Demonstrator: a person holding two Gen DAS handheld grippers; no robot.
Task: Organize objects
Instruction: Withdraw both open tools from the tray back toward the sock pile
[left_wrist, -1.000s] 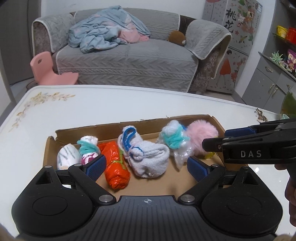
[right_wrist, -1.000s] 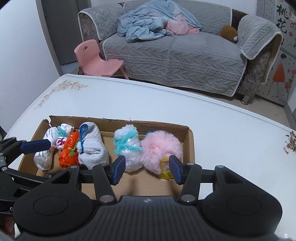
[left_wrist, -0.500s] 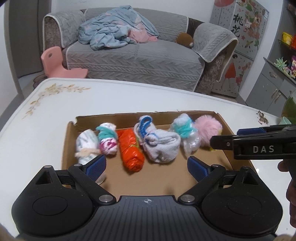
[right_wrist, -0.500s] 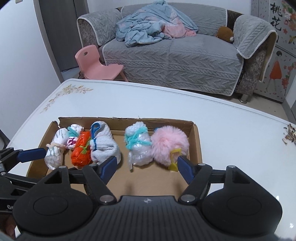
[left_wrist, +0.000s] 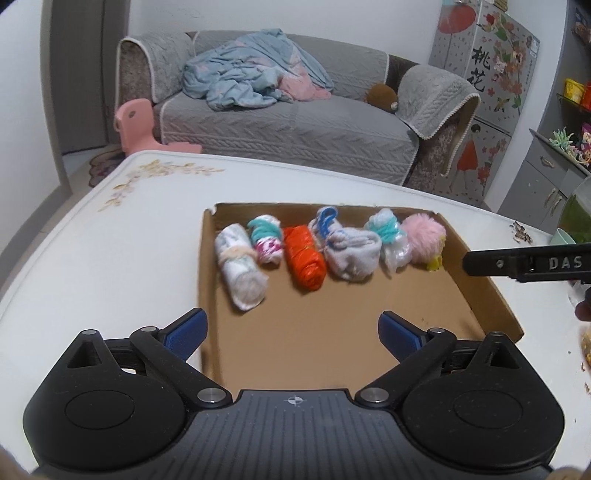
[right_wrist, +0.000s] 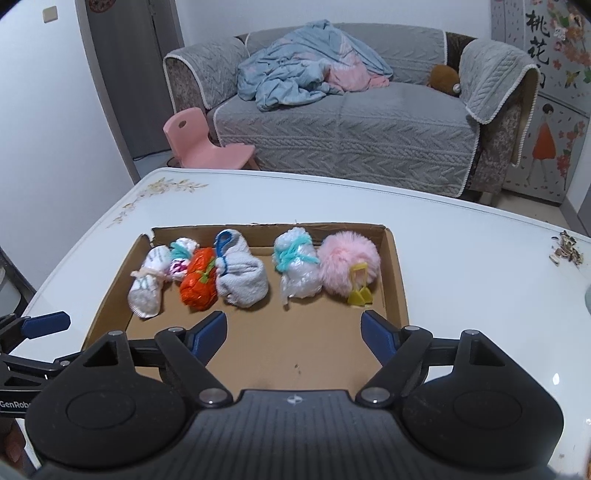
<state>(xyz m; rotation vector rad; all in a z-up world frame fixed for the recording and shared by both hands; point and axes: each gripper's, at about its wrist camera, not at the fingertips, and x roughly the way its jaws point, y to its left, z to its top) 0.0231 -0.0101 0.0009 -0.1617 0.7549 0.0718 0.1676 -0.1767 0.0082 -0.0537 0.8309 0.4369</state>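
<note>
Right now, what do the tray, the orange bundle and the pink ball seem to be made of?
Tray: brown corrugated cardboard, matte, with a torn corner. Orange bundle: probably thin plastic film or foil, since it is crinkled and glossy. Pink ball: fluffy faux fur or yarn, soft and matte.

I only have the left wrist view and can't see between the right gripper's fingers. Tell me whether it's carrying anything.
Observer: The right gripper is open and empty, above the floor of the box.
Operator: Describe the yellow bit by the pink pompom.
Observer: It's a yellow loop with two feet, leaning on the pompom's front.
Operator: Check the grey sock and the clear bundle.
Observer: A gap separates them; they don't touch.
</note>
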